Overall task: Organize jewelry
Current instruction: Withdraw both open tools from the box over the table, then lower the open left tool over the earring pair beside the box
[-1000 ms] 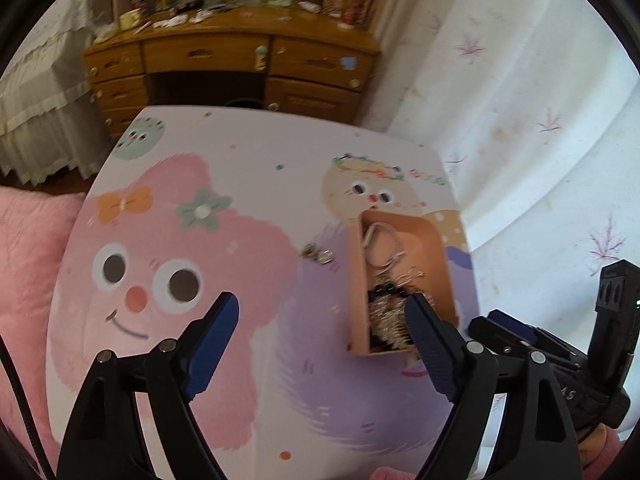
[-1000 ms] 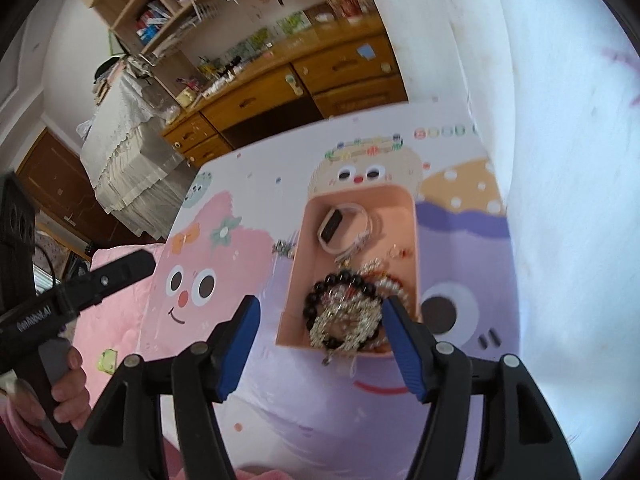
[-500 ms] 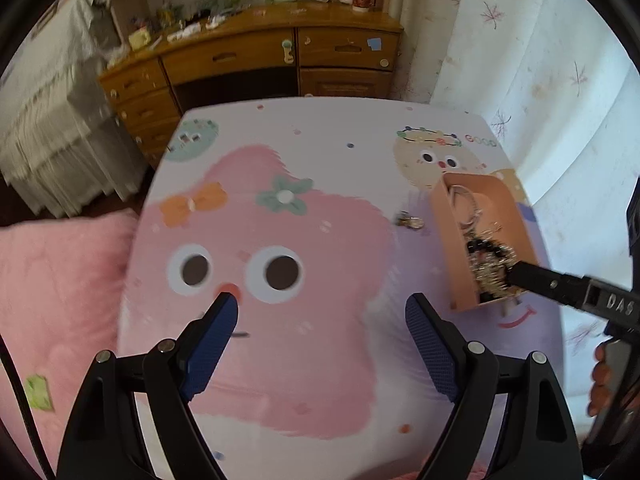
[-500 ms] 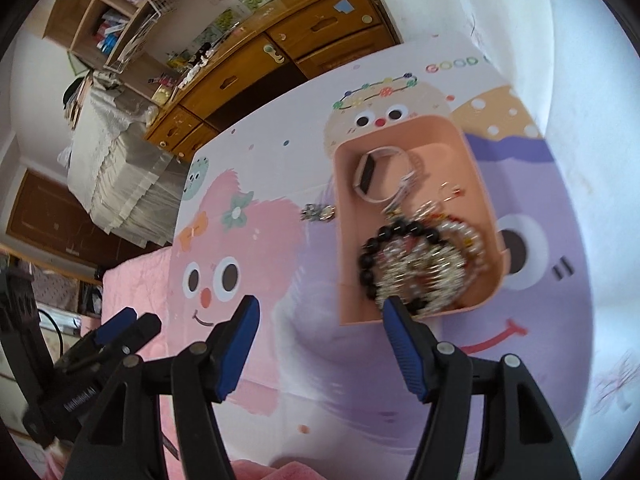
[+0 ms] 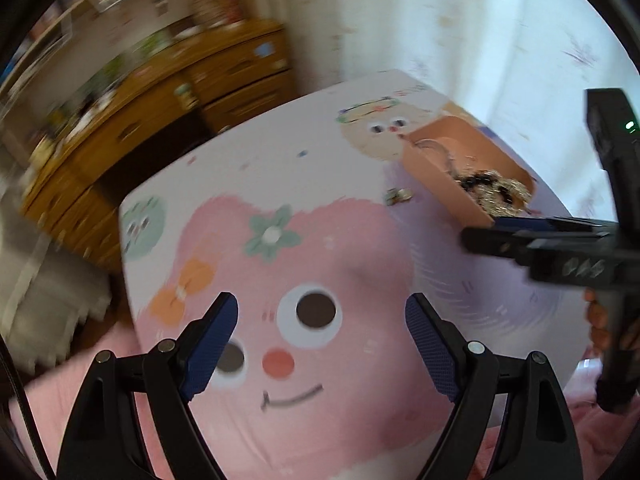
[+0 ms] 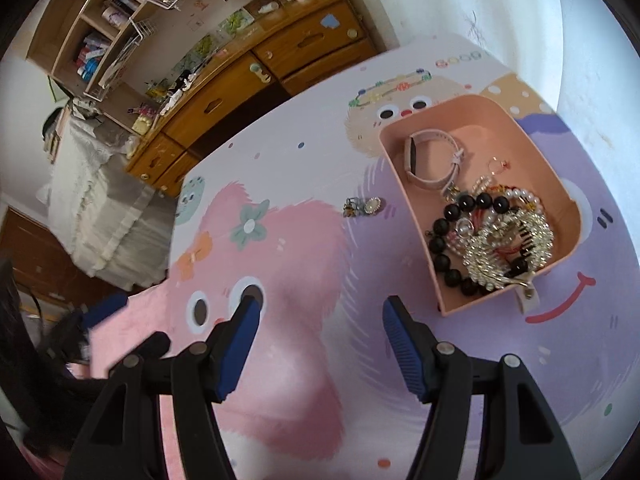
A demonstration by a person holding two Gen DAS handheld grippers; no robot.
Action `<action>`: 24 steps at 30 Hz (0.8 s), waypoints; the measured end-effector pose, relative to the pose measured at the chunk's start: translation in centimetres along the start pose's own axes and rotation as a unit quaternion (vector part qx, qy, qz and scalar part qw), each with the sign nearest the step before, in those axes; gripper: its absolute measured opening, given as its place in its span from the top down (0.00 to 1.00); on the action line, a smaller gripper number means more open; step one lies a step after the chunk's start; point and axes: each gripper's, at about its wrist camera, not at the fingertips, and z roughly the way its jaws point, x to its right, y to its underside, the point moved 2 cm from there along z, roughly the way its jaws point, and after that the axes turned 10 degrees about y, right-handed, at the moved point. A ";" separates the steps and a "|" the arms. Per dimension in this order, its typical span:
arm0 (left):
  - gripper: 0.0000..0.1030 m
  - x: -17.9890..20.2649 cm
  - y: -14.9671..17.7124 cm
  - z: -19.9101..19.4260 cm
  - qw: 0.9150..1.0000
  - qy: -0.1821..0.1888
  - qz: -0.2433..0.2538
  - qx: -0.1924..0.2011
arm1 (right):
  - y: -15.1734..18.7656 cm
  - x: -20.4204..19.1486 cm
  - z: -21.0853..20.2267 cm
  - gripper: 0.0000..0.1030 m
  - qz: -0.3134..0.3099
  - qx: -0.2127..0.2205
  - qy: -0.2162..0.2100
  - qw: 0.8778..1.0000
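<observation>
Overhead, both wrist views look down on a tabletop (image 6: 304,360) printed with cartoon faces: a pink fluffy creature with round eyes and a green flower, a lilac one to the right, and a cream face at the far edge. A peach tray (image 6: 416,216) sits on the right part of the surface, over the lilac print. It holds a pale watch strap (image 6: 430,154) at its far end, and a black bead bracelet (image 6: 452,240) tangled with sparkling rhinestone pieces (image 6: 508,248) at its near end. Just left of the tray, apart from it, a small brooch (image 6: 363,206) lies on the tabletop.

The right gripper (image 6: 318,344) hovers above the near part of the surface, left of the tray's near corner, with its jaws wide apart and nothing between them. The left gripper (image 5: 320,346) hangs over the pink face, jaws likewise spread and empty; its view is motion-blurred.

Beyond the far edge stands a wooden dresser (image 6: 248,80) with drawers and a cluttered top, with shelves (image 6: 116,36) above it. A white frilled cloth (image 6: 100,208) drapes at the left, and white patterned wallpaper (image 5: 460,20) lies to the right.
</observation>
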 end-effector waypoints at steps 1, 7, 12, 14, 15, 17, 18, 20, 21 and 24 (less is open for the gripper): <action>0.18 -0.1 -0.5 0.2 1.000 0.004 0.019 0.007 | 0.2 -0.4 0.3 0.38 -0.006 0.011 0.014 1.000; 0.18 -0.7 -4.1 3.6 0.992 0.067 0.106 0.022 | 0.9 -2.9 2.5 0.57 -0.080 0.094 0.124 0.985; 0.18 -0.5 -6.3 7.7 0.981 0.139 0.139 -0.001 | 1.3 -4.3 4.8 0.73 -0.143 0.129 0.193 0.962; 0.18 -0.3 -6.9 9.5 0.975 0.156 0.159 -0.015 | 1.2 -4.4 5.8 0.76 -0.147 0.130 0.205 0.959; 0.18 -0.1 -7.1 10.4 0.972 0.163 0.167 -0.023 | 1.1 -4.5 6.3 0.77 -0.150 0.130 0.214 0.956; 0.18 0.2 -7.5 12.3 0.968 0.173 0.180 -0.039 | 0.8 -4.3 7.2 0.78 -0.151 0.128 0.231 0.953; 0.18 0.4 -7.5 12.9 0.967 0.174 0.182 -0.041 | 0.7 -4.2 7.5 0.78 -0.150 0.125 0.233 0.953; 0.20 0.6 -8.0 14.3 0.965 0.183 0.180 -0.050 | 0.5 -3.9 8.2 0.78 -0.145 0.123 0.233 0.954; 0.21 0.5 -8.1 14.8 0.965 0.190 0.175 -0.053 | 0.5 -3.9 8.4 0.78 -0.146 0.123 0.236 0.953; 0.24 0.7 -8.7 16.1 0.965 0.203 0.159 -0.053 | 0.4 -3.8 8.9 0.78 -0.149 0.118 0.240 0.952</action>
